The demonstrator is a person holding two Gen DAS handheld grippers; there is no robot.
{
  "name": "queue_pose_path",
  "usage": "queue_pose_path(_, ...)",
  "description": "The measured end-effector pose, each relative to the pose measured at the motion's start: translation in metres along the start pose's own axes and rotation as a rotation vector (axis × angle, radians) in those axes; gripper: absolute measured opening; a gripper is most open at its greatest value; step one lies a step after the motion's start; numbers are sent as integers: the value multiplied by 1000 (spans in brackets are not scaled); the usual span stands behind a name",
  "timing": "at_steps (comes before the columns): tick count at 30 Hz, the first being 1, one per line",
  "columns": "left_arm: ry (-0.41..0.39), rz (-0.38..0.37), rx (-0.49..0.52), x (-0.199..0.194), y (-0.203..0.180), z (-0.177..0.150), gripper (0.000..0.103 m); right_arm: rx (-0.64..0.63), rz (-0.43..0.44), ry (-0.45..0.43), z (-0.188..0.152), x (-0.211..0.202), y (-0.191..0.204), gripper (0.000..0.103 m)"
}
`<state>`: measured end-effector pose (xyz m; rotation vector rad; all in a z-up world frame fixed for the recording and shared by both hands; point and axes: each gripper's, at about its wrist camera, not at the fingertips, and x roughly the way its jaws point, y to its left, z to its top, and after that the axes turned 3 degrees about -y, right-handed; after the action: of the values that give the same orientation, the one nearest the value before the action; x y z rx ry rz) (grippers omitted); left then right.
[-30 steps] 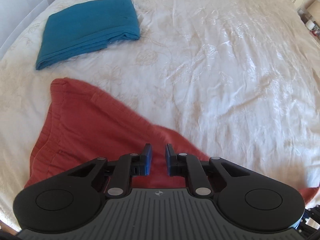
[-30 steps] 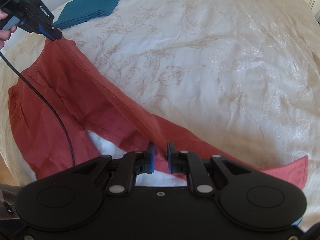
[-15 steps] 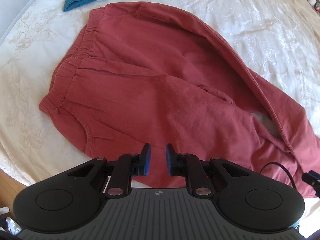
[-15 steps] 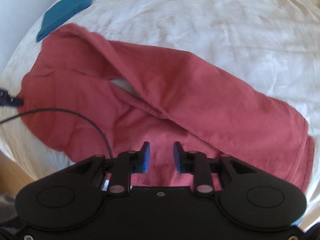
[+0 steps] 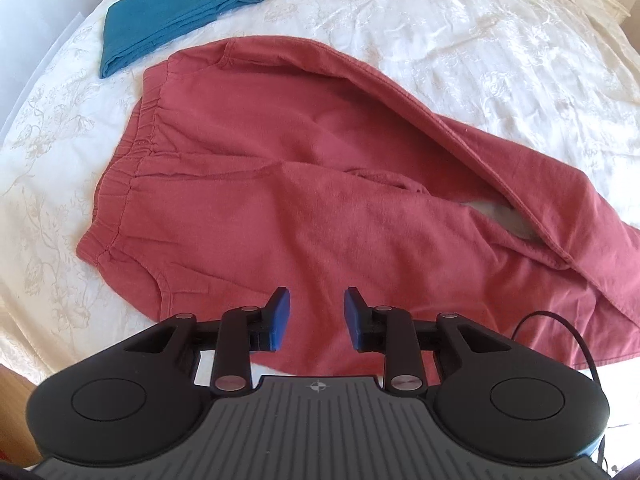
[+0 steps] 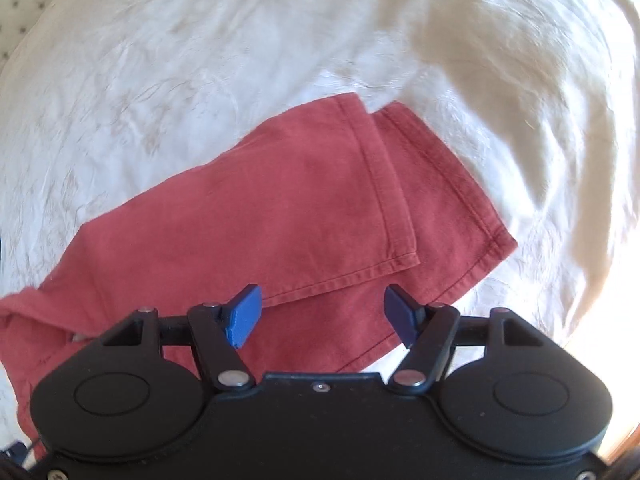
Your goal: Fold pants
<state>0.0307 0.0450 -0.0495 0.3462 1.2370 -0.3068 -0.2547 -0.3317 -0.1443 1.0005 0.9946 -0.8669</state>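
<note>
While both grippers hang over the bed (image 5: 460, 32) | red pants (image 5: 304, 184) lie halved lengthwise, legs overlapped | left gripper (image 5: 314, 318) and right gripper (image 6: 320, 314) fingers opening, holding nothing | risk: misaligned hems (image 6: 404, 216) skew next fold

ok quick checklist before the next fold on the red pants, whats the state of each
1. Left tongs free of cloth: ok, jaws opening, nothing between them.
2. Right tongs free of cloth: ok, jaws opening, empty.
3. Red pants legs stacked: ok, one over the other.
4. Leg hems aligned: not ok, offset.
5. Pants lying smooth: not ok, gap near the crotch.
6. Folded blue garment clear of the pants: ok.
</note>
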Motion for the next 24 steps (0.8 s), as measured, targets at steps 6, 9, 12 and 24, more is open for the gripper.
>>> queue_pose_path(6, 12, 44, -46, -14, 1, -18, 29, 189, 63, 63, 10, 25, -19, 71)
queue_pose_path(9, 5, 62, -68, -18, 0, -21, 30, 249, 74, 79, 11, 30, -25, 64)
queue_pose_path(12, 3, 74, -75, -18, -6, -21, 30, 236, 94, 63, 14, 29, -30, 27)
queue_pose_path(24, 24, 108, -64, -7, -9, -20, 30, 87, 8, 5, 26, -8, -40, 5)
